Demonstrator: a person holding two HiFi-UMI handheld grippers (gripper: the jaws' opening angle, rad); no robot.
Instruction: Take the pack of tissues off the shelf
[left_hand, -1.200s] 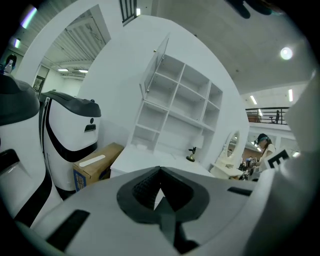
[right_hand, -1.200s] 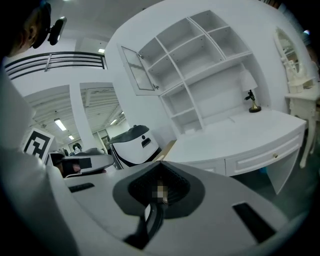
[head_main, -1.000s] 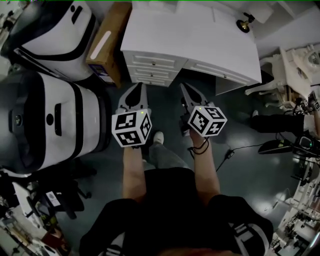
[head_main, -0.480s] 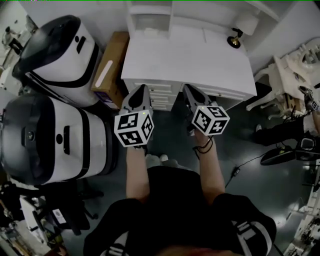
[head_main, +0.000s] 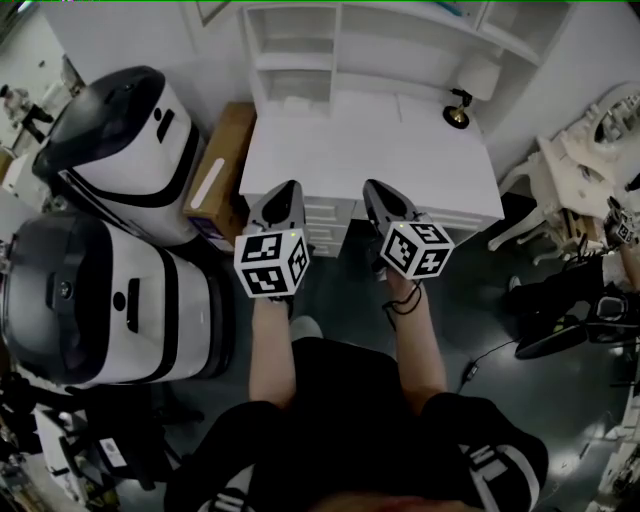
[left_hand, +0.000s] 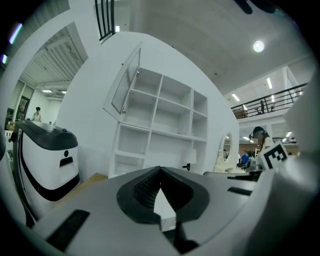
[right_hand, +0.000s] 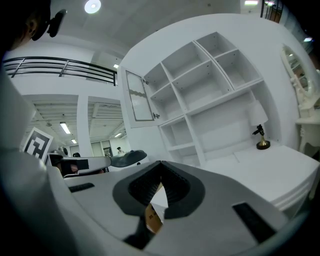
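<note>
In the head view, the left gripper (head_main: 286, 190) and right gripper (head_main: 374, 188) are held side by side over the near edge of a white desk (head_main: 400, 150). Both point toward the white shelf unit (head_main: 330, 45) behind it. A small lamp (head_main: 458, 108) stands at the desk's back right, and a cardboard box (head_main: 215, 165) lies beside the desk on the left.

In the left gripper view, the jaws are closed tip to tip with nothing between them, facing the shelf unit (left_hand: 160, 115).

In the right gripper view, the jaws likewise meet and hold nothing, with the shelf unit (right_hand: 200, 85) and the lamp (right_hand: 260, 136) ahead.

The pack of tissues cannot be made out in any view
</note>
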